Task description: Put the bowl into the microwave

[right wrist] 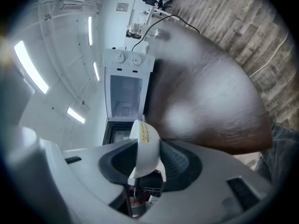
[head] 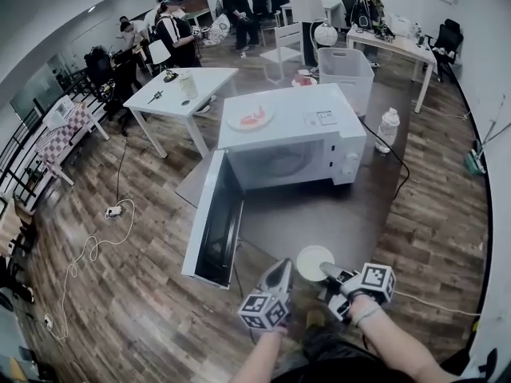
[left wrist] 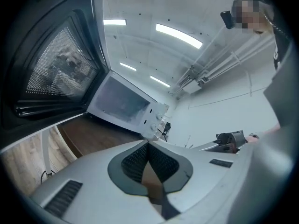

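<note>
One bowl (head: pixel 313 262) rim clamped in right gripper (head: pixel 326 270) fingers, left gripper (head: pixel 283 266) fingers together, open table (head: pixel 319 214) before the microwave (head: pixel 287 150) doorway.

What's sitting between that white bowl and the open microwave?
Nothing: in the head view only bare dark tabletop lies between the bowl and the microwave.

Right gripper view: lower part of bowl (right wrist: pixel 142 133) is hidden inside the right gripper (right wrist: pixel 145 146), and its yellow print is too small for me to read. Head view: microwave (head: pixel 295 102) cavity is hazy, can't see inside. Papers (head: pixel 323 118) on top are illegible. My forearms (head: pixel 399 351) are cut off at the btm edge.
</note>
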Tool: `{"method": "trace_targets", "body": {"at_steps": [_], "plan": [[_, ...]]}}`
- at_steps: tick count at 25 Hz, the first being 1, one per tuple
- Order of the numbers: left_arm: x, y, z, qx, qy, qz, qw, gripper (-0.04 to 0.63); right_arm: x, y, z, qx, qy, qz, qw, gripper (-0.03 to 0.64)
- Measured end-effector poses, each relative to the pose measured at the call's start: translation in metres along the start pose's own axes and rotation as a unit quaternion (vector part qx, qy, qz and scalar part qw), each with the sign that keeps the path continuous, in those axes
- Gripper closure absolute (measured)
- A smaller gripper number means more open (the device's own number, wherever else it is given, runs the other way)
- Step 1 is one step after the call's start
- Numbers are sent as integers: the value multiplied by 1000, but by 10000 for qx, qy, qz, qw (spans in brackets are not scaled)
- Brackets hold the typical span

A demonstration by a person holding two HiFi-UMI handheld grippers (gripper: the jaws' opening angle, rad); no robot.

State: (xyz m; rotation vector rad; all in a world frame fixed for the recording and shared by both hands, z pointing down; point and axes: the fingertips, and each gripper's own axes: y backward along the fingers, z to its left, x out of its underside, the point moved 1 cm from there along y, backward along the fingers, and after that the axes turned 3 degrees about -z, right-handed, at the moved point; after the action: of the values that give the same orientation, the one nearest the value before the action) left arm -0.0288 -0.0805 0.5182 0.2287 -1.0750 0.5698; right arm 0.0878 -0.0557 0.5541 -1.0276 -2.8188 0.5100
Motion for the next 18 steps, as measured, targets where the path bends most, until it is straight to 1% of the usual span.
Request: {"method": "trace_targets", "body": {"at_steps": [3, 14, 18], "plan": [[-2, -13, 7, -48, 8, -25, 10000, 595, -10, -13, 1, -14, 8, 77, 10000, 480], [-6, -43, 30, -274, 61, 17, 9996, 595, -36, -48, 3, 147, -60, 230, 9996, 480], [-10, -55, 36, -318, 51, -14, 9995, 595, -46, -61, 9, 82, -30, 298, 9995, 480]]}}
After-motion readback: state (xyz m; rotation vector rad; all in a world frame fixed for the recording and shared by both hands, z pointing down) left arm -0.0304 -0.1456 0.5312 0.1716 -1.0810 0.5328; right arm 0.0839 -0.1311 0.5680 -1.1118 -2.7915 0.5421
